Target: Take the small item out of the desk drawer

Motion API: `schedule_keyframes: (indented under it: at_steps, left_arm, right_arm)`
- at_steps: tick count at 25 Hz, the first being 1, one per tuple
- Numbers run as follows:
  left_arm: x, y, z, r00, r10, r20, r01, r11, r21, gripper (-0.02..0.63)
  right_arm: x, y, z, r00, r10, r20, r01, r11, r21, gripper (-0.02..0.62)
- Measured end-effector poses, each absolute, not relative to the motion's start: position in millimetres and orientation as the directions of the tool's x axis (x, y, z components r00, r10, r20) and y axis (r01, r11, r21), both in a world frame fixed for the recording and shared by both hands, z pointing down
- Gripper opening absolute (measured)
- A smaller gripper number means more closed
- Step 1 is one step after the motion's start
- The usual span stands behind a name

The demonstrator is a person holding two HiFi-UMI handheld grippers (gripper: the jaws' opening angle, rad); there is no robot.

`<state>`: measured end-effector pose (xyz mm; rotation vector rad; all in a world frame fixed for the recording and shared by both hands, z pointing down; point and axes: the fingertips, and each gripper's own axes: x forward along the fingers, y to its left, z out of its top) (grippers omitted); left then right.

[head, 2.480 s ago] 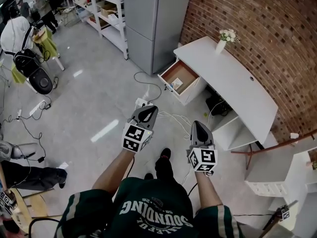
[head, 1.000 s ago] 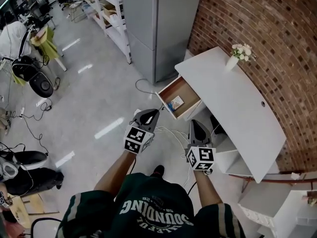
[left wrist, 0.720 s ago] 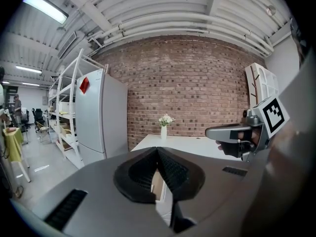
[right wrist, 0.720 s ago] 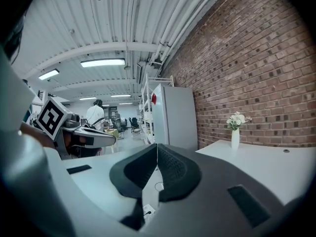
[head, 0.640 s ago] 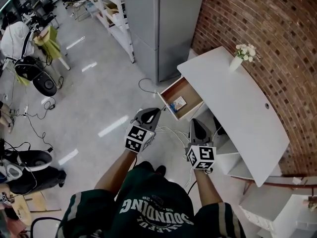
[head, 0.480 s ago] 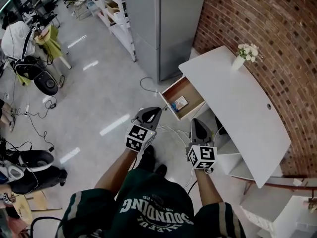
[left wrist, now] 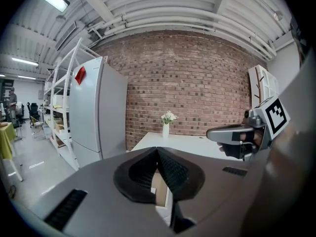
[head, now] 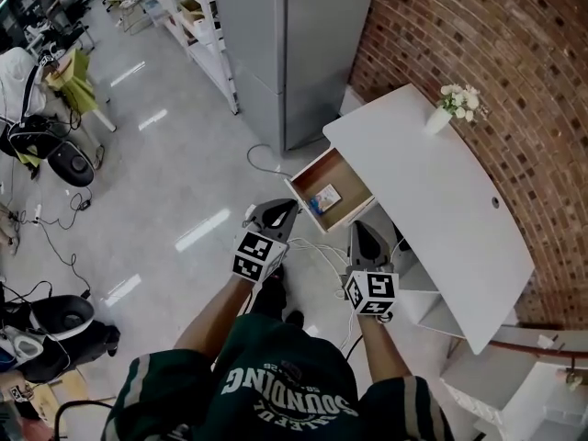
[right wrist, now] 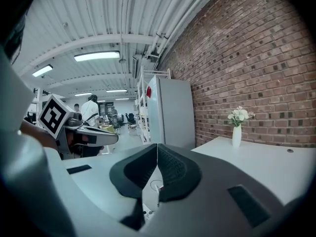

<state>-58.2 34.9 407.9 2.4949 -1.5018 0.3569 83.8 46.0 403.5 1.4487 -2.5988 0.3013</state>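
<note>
The white desk (head: 432,200) stands along the brick wall, its drawer (head: 346,171) pulled out toward me. A small blue-and-white item (head: 326,196) lies on the drawer's brown bottom. My left gripper (head: 280,206) hangs just short of the drawer's near left corner, shut and empty. My right gripper (head: 360,227) hovers beside the drawer's near right end, in front of the desk, also shut and empty. In the left gripper view the pads (left wrist: 165,168) meet at the tip, with the desk (left wrist: 173,141) beyond. In the right gripper view the pads (right wrist: 168,169) likewise touch.
A vase of white flowers (head: 450,107) stands at the desk's far end. A tall grey fridge (head: 294,53) is just left of the desk, with metal shelving (head: 197,16) behind it. White cables (head: 317,251) lie on the floor under the grippers. Open shelves (head: 418,292) sit below the desktop.
Both grippers have travelled forward and slightly down toward the desk, so the open drawer now sits close ahead of them. Both pairs of jaws look the same as before.
</note>
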Motion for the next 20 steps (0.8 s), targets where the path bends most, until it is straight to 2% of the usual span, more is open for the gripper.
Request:
schedule_keyframes:
  at_steps: [20]
  left_arm:
    - [-92, -92, 460, 0.578, -0.719, 0.385, -0.801, -0.590, 0.101, 0.017]
  right_arm:
    - [32, -64, 427, -0.400, -0.860, 0.318, -0.914, 0.399, -0.070, 0.025]
